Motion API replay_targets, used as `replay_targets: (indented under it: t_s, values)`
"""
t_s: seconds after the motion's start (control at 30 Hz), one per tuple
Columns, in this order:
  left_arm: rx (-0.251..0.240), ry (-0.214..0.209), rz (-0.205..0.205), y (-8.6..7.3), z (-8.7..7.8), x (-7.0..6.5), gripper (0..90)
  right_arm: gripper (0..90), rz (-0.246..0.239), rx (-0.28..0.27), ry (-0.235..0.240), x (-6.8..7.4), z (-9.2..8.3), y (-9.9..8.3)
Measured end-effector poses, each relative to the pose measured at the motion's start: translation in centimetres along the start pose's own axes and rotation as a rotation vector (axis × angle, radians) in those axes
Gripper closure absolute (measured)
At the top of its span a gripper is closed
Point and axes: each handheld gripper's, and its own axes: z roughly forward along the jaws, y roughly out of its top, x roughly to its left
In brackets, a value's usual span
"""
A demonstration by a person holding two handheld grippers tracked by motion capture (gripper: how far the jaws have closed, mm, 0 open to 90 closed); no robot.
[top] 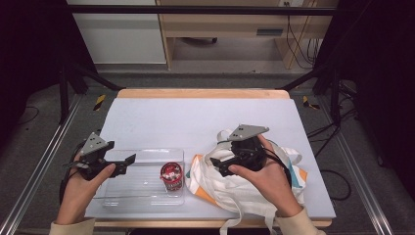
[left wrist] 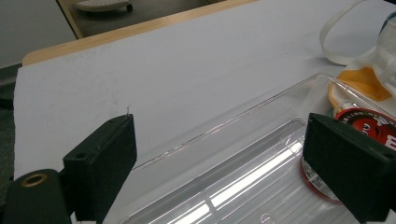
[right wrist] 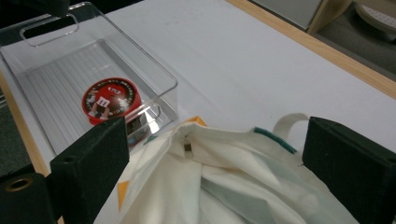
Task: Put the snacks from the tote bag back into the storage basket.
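High view: white tabletop (top: pixel 195 117); clear tray (top: pixel 142 196) holding 1 red-lidded can (top: pixel 171 175) at its right end; cloth bag (top: pixel 235 188) just beside it.
Left gripper view: left gripper (left wrist: pixel 219 163), jaws spread over the tray (nothing held).
Right gripper view: right gripper (right wrist: pixel 215 163), jaws spread above the bag's mouth.

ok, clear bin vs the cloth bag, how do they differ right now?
The bin is rigid, see-through plastic with straight walls; the bag is soft whitish cloth, crumpled and slumped. The bin holds a red-lidded can standing upright; the bag's contents cannot be seen. The left gripper hovers over the bin, the right gripper over the bag. Both rest on the table, side by side.
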Motion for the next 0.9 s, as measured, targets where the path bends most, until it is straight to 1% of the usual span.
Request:
replay_targets:
  t_s: [0.03, 0.13, 0.37, 0.53, 0.63, 0.8, 0.83, 0.9]
  values:
    - [0.0, -0.002, 0.002, 0.0, 0.0, -0.1, 9.8, 7.5, 0.007, -0.002, -0.003, -0.2, -0.3, -0.4]
    - [-0.001, -0.004, 0.002, 0.1, 0.0, -0.2, 9.2, 7.3, 0.013, -0.006, -0.011, -0.4, -0.7, -0.8]
    - [-0.005, -0.005, 0.005, 0.1, 0.0, -0.3, 8.6, 7.1, 0.05, -0.031, -0.04, -1.2, -1.9, -2.3]
    - [-0.009, -0.002, 0.004, 0.2, -0.1, -0.3, 8.0, 6.7, 0.064, -0.039, -0.056, -1.6, -2.7, -3.1]
    - [-0.009, -0.001, 0.002, 0.1, 0.0, -0.3, 7.9, 6.7, 0.086, -0.049, -0.073, -2.0, -3.4, -4.1]
    - [-0.002, -0.005, 0.008, 0.1, 0.2, -0.4, 7.6, 6.5, 0.103, -0.066, -0.098, -2.7, -4.3, -5.2]
    - [-0.002, -0.005, 0.008, 0.1, 0.2, -0.4, 7.6, 6.5, 0.103, -0.066, -0.098, -2.7, -4.3, -5.2]
    - [0.001, -0.002, 0.009, 0.1, 0.2, -0.4, 7.6, 6.8, 0.12, -0.075, -0.119, -3.2, -4.8, -5.9]
